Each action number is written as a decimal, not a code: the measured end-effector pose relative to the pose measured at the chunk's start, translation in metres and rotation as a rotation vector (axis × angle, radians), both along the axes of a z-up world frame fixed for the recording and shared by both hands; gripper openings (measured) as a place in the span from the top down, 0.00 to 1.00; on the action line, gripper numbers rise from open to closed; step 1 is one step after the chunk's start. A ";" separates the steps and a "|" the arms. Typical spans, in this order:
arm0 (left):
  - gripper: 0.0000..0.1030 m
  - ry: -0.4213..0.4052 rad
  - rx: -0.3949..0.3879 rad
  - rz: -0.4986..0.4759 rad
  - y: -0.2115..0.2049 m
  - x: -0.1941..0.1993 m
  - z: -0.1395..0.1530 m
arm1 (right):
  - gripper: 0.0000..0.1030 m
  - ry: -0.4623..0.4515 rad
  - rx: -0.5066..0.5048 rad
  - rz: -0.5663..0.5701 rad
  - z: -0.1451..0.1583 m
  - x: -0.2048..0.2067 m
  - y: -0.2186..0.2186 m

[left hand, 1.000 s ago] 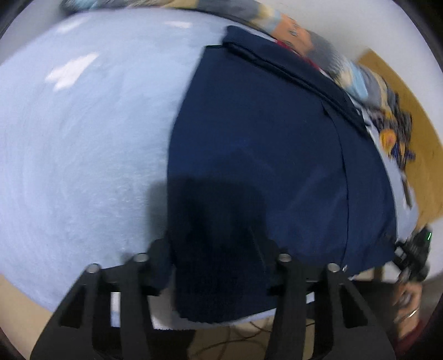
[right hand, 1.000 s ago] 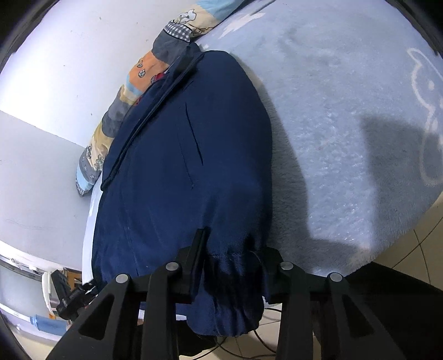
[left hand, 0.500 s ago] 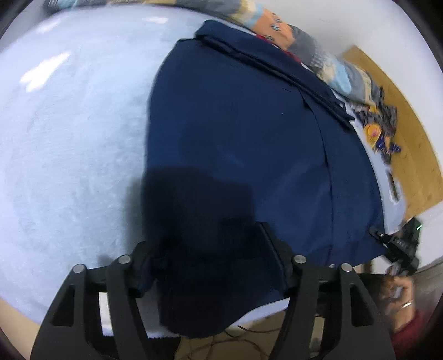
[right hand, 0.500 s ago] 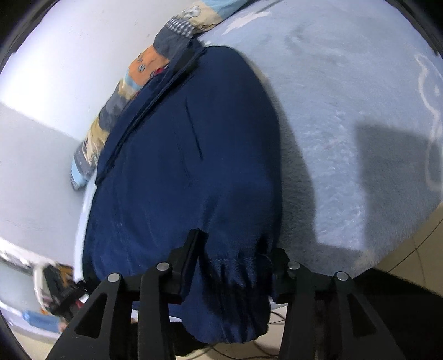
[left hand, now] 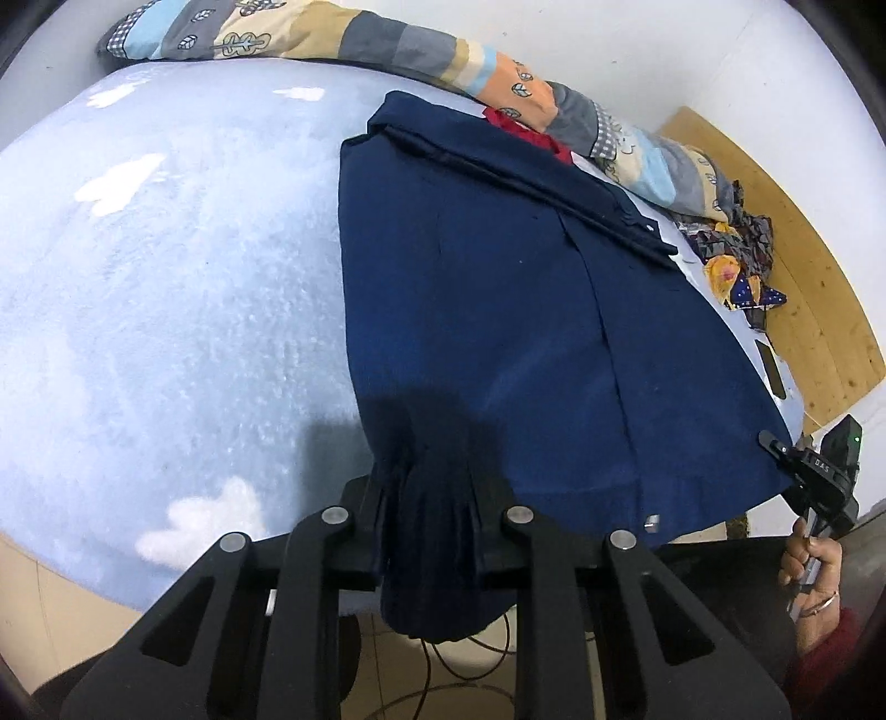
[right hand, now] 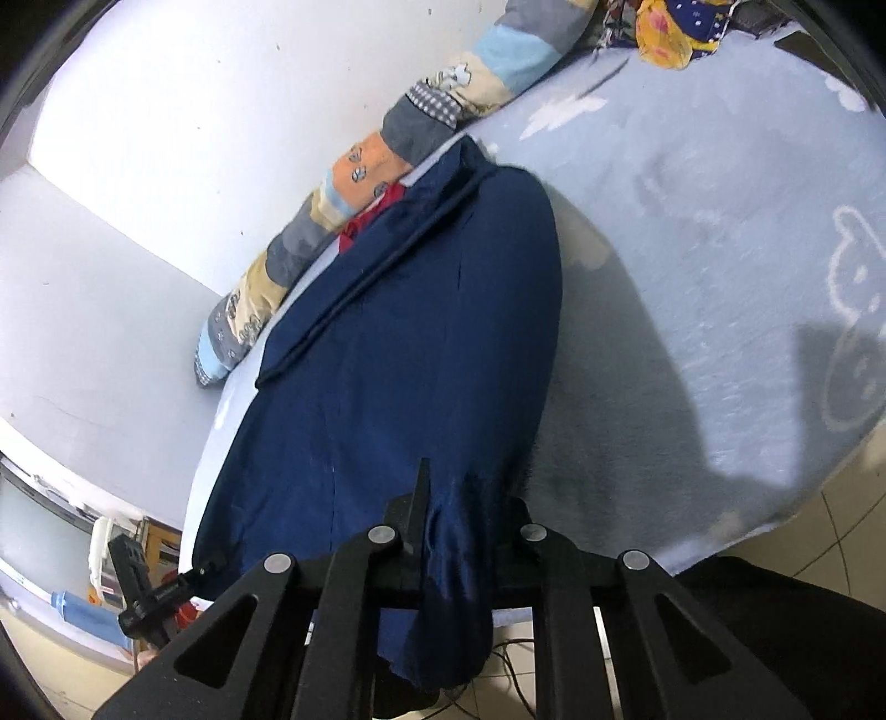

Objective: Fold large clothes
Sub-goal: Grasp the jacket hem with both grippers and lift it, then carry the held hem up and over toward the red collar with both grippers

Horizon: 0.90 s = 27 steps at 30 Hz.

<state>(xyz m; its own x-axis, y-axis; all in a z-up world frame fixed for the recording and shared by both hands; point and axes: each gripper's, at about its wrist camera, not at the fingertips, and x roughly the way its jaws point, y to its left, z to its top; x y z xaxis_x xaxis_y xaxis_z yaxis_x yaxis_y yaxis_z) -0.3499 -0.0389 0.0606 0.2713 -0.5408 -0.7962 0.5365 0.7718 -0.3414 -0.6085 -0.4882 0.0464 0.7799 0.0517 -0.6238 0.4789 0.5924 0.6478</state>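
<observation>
A large navy garment (left hand: 498, 304) lies flat on a light blue fleece blanket (left hand: 166, 304), its near hem hanging over the bed edge. My left gripper (left hand: 432, 498) has its jaws closing on a bunched fold of that hem at the left corner, and the pads press the cloth. In the right wrist view the same garment (right hand: 415, 332) runs away from me, and my right gripper (right hand: 465, 515) is shut on the hem's right corner. Each gripper also shows small in the other's view: the right gripper (left hand: 814, 476) with a hand, the left gripper (right hand: 149, 587).
A patchwork quilt roll (left hand: 387, 39) lies along the white wall behind the garment, with a red cloth (left hand: 526, 130) beside it. A pile of colourful clothes (left hand: 736, 266) and a dark phone (left hand: 769, 365) sit at the right. Tiled floor with cables lies below the bed edge.
Both grippers have risen with the hem. The left jaws spread wider, then closed on bunched cloth. The right jaws narrowed onto their fold of the hem.
</observation>
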 end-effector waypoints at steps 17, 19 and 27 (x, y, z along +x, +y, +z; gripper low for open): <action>0.78 0.049 0.091 0.036 -0.028 0.019 -0.041 | 0.84 0.094 -0.010 0.002 -0.025 0.019 0.001; 0.77 0.039 0.107 0.022 -0.029 0.018 -0.041 | 0.81 0.107 -0.004 -0.005 -0.028 0.018 0.000; 0.72 0.036 0.135 -0.002 -0.033 0.018 -0.043 | 0.77 0.145 0.010 -0.031 -0.036 0.015 -0.002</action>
